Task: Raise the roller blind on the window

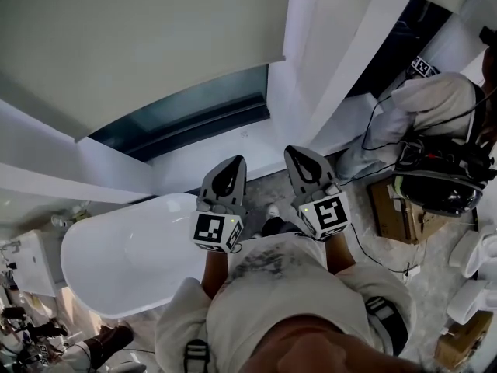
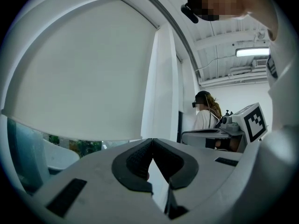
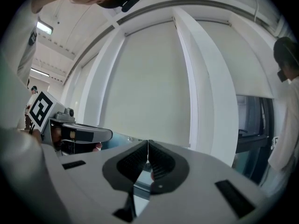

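The pale roller blind hangs over most of the window, and a strip of dark glass shows under its bottom edge. My left gripper and right gripper are held side by side below the blind, apart from it, both pointing at the window. In the left gripper view the jaws are shut with nothing between them, and the blind fills the space ahead. The right gripper is shut and empty too, facing the blind. No pull cord or chain is visible.
A white bathtub stands below the window at the left. A white pillar splits this window from another one at the right, where a second person stands with their own gear. Cardboard boxes and cables lie on the floor.
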A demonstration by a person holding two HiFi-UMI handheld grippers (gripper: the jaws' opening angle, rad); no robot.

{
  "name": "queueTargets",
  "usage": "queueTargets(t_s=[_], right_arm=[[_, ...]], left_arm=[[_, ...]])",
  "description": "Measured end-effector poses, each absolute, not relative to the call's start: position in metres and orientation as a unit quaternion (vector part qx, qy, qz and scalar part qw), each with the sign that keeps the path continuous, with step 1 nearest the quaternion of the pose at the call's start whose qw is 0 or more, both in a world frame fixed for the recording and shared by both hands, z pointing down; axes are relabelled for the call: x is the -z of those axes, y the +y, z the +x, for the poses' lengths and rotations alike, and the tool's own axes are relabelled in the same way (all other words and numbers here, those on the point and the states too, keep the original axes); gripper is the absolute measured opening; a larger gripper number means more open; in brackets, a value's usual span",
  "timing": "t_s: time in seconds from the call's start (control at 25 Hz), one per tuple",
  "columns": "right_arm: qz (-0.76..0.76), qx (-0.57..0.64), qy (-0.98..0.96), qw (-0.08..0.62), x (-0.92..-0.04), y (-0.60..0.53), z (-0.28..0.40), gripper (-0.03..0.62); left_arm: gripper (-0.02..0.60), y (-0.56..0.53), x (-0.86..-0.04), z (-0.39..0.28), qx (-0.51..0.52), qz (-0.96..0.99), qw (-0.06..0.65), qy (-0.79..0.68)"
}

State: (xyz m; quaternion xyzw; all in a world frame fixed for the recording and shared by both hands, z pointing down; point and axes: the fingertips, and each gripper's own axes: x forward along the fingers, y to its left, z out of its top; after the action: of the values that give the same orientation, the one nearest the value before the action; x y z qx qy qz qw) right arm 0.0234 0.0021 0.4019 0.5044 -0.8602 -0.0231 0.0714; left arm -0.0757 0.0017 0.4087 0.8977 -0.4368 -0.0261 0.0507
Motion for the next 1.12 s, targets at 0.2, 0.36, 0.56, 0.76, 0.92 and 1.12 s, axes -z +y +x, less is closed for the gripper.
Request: queueTargets(t_s=[0.2,0.36,0.56,0.76,0.92,1.12], right_arm=[[0.491,0.028,-0.868,0.068,-0.398,-0.018,0.035,0.063],[0.484,0.028,-0.872,0.066,-0.393,-0.029,0.046,0.063],[0.479,0.027,-0.875,0.059,-0.388,-0.042,0.051,0.063],[0.485,0.023,-0.872,0.058,-0.391,-0.058,0.061,0.063],[0.497,0.021,-0.866,0.060,-0.394,-0.071,0.067,0.063],[0.510,0.030,-0.858,0.052,-0.390,-0.091,0.070,0.063]], left_arm=[[0.009,-0.019,-0.404,-0.062,0.030,0.894,0.047,-0.444],[0.009,-0.030,-0.397,-0.048,0.031,0.893,0.045,-0.447],[0.009,-0.047,-0.391,-0.035,0.027,0.896,0.040,-0.442],[0.009,-0.065,-0.391,-0.020,0.025,0.902,0.035,-0.430],[0.011,-0.085,-0.392,-0.011,0.020,0.908,0.026,-0.419],[0.011,-0.109,-0.394,-0.001,0.016,0.917,0.023,-0.398]])
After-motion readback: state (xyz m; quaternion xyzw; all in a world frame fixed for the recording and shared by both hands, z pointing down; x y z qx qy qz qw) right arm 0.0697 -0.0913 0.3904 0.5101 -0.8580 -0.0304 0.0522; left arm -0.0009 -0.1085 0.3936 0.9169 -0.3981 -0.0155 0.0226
